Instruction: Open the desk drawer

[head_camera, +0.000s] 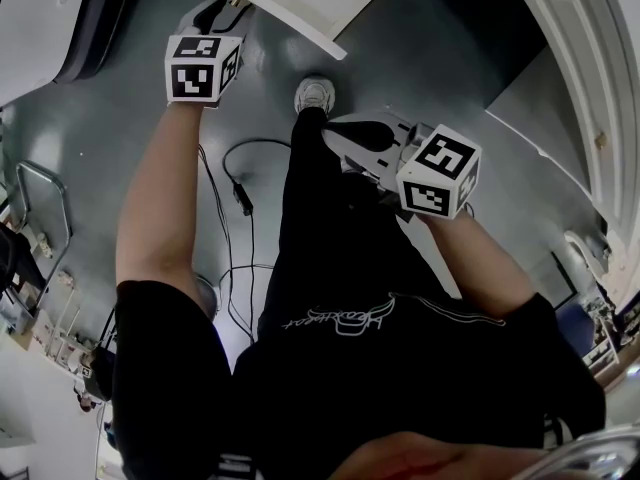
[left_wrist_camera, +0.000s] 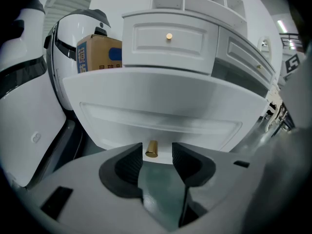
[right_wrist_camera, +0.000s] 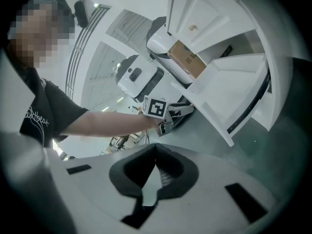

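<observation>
Two claws: left claw [left_wrist_camera: 157, 152] apart, open drawer [left_wrist_camera: 161, 106] knob [left_wrist_camera: 151, 149] between jaws, untouched; right claw [right_wrist_camera: 155, 152] together, empty.

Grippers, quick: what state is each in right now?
Left gripper: open, brass knob between its jaws, not gripped.
Right gripper: shut, holding nothing.

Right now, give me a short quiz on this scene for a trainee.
1. True or false: the left gripper is clamped on the knob.
2. The right gripper has its jaws: A) apart, B) together, C) on a cable.
3. Fill in: the drawer stands ____.
Key: 1 false, the jaws stand apart with the knob between them; 2 B; 3 open.
</observation>
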A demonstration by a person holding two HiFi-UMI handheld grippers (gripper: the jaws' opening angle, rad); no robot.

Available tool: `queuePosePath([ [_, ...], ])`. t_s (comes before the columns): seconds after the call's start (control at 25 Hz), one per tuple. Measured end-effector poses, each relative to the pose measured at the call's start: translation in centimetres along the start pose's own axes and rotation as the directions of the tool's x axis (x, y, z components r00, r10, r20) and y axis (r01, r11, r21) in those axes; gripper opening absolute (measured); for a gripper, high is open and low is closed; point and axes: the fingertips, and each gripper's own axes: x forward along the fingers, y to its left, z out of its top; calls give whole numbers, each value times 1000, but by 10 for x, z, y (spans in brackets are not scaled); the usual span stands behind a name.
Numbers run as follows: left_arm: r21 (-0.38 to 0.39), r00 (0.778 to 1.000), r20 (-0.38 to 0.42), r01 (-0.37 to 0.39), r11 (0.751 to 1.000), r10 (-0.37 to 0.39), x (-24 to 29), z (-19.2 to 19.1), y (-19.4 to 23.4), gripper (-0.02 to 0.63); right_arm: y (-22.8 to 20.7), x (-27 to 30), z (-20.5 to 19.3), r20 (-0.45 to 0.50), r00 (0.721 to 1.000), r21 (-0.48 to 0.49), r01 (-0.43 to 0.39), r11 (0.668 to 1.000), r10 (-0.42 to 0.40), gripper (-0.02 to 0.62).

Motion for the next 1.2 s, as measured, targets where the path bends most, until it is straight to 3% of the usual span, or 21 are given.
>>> queuePosePath([
  [0.16, 11, 999, 17, 29, 1000, -29, -32, 7, -17, 184, 17, -18, 11, 42, 999, -39, -3, 999, 5, 6],
  [0.4, -47, 991, 10, 133, 990, -133, -112, 21, -76, 184, 49, -62, 30, 96, 995, -120, 38, 992, -27, 6],
  [0.56, -120, 984, 104, 157, 980, -145, -178, 58, -123, 183, 72, -96, 48, 142, 988, -162, 79, 984, -56, 6],
  [0.68, -204, 957, 209, 246, 948, -203, -235, 94, -167, 179, 105, -122, 69, 153, 985, -247, 114, 962, -78, 6],
  [0.8, -219, 926, 296, 303, 927, -233, -293, 140, -202, 167, 147, -153, 101, 172, 983, -331, 120, 936, -65, 6],
  [1.0, -179, 893, 417, 266, 947, -172, -382, 209, -245, 47, 237, -212, 148, 256, 965, -333, 31, 942, 58, 6],
  [1.2, -148, 837, 521, 283, 948, -168, -455, 261, -283, 5, 309, -239, 170, 288, 949, -457, 16, 890, 130, 6],
])
